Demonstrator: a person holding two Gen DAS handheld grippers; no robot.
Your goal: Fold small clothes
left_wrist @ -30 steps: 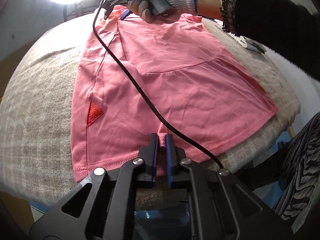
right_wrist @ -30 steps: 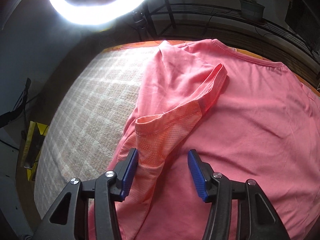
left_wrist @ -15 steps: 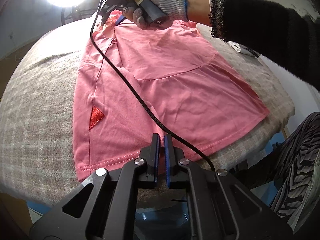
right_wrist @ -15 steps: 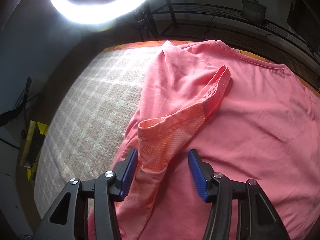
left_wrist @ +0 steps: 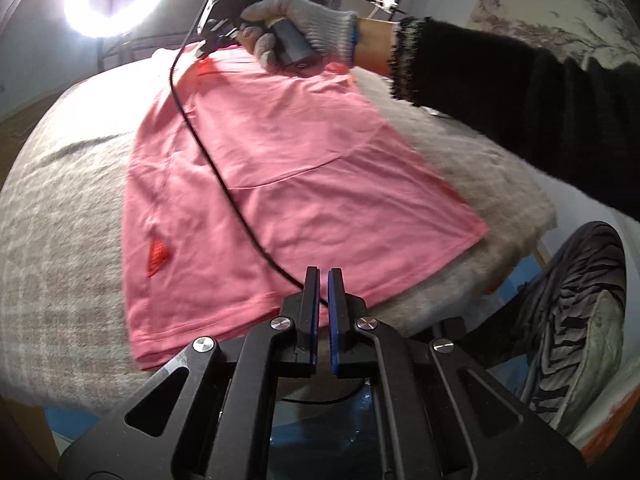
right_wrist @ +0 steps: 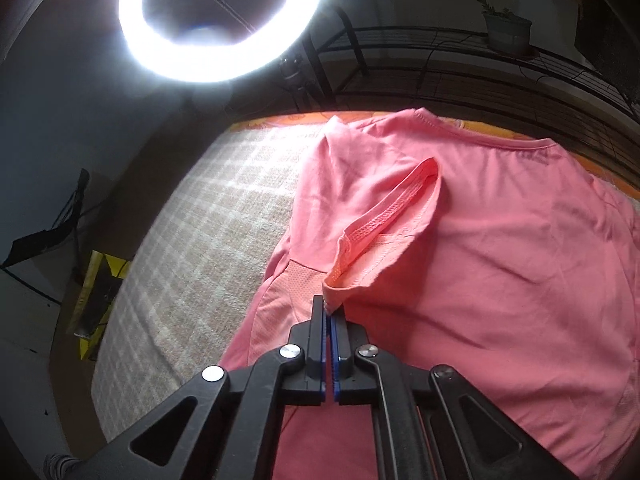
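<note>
Nearest, right gripper pinched tight on the mesh cuff corner of the sleeve, jaws just closed from wide apart with that cuff between them, a small tuft of fabric poking up past the blue pads; sleeve drawn into a slack ridge across the chest of the pink T-shirt, rest of the garment spread flat on the checked blanket; beyond, collar toward the far edge of the bed, then a ring light and a black metal rack with a potted plant. From the other end, left gripper closed to a thin slit just above the shirt's hem, whether any hem fabric sits between the pads not clear; a black cable trailing across the shirt from near those jaws up to the far tool; a red triangle patch near the side seam; at the far end, a gloved hand with a dark fuzzy sleeve behind it, wrapped round the right tool at the shoulder. Likely handling: thin, light, limp knit, no stiffness to carry a fold by itself, prone to sag and drag the layer beneath; mesh cuff and stitched hem the firmest places to grip, seams less apt to slip than plain cloth; cable apt to snag a fold if left lying across.
</note>
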